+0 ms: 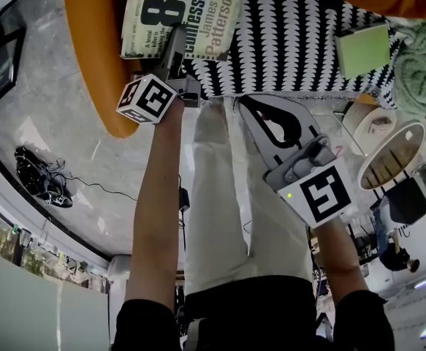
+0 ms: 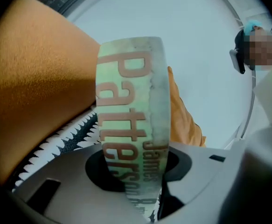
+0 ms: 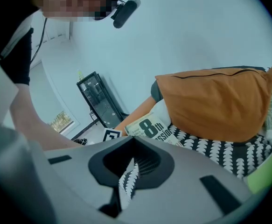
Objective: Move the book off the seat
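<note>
The paperback book [image 1: 180, 17] lies at about 11 o'clock in the head view. It rests partly on the black-and-white patterned seat [image 1: 293, 42] and partly over the orange rim [image 1: 96, 50].

I judge the book as light and a bit flexible, and its glossy cover may be slippery. A hold on the edge alone may let it sag or swing, so a grip deeper and close to the spine seems safer.

The left gripper [image 1: 176, 55] pinches the book at its 6 o'clock edge, and the left forearm [image 1: 158, 218] is stretched straight forward. The right gripper [image 1: 267, 119] waits at 5 o'clock from the book, over the lap, with its tongs pressed together on nothing.
</note>
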Available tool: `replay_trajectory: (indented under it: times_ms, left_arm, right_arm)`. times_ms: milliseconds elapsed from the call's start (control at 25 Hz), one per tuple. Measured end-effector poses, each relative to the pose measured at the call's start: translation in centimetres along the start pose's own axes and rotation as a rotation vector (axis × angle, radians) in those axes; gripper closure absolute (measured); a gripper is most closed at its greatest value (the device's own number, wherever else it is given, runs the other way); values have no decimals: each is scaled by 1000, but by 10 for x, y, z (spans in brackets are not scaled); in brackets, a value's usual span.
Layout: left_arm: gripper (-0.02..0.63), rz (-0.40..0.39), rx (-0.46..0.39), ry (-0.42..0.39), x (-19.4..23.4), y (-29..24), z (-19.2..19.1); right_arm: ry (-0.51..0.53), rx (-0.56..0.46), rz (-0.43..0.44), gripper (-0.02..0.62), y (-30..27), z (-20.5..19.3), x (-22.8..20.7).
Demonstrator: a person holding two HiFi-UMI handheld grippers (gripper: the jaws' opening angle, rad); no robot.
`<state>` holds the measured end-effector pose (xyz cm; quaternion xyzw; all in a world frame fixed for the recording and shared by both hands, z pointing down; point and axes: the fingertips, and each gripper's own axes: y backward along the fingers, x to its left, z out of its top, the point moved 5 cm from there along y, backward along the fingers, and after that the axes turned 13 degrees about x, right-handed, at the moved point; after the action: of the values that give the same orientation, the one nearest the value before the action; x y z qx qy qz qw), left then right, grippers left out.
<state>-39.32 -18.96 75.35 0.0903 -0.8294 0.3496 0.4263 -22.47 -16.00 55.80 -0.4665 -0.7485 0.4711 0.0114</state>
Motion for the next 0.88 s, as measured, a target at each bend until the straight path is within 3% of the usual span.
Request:
replay_trajectory:
  times_ms: [200,480,880]
  left_arm:
    - [443,-5,16,-49,-28,8,6]
    - [443,-71,0,-112,-75,43,23]
    - [443,-85,53,-212,-132,90,7]
  right_arm:
    - [18,-11,-6,580,18,3,0]
    - [33,-34,-19,580,43,10,9]
    - [49,-97,-84,580,84,1,3]
